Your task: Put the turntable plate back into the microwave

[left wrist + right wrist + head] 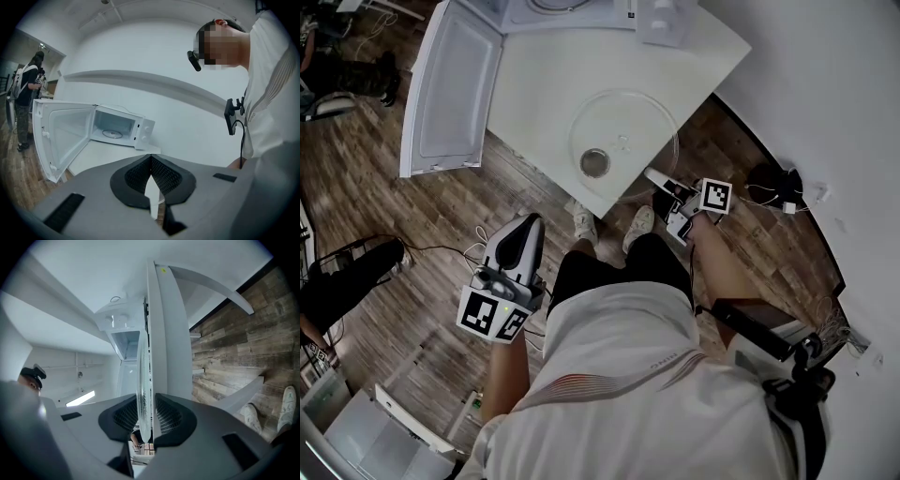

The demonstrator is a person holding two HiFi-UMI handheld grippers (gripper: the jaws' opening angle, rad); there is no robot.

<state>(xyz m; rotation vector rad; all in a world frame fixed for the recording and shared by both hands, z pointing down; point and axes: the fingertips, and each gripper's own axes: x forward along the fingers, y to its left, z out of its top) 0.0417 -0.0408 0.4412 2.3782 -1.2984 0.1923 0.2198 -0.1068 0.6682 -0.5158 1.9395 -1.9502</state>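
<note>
The glass turntable plate lies flat on the white desk in the upper middle of the head view, its lower right rim jutting past the desk's edge. The right claw is clenched on that rim, which its own view shows edge-on between the pads. The left claw hangs over the wooden floor at lower left, clenched on nothing, while the microwave stands at the top edge with its door swung wide.
</note>
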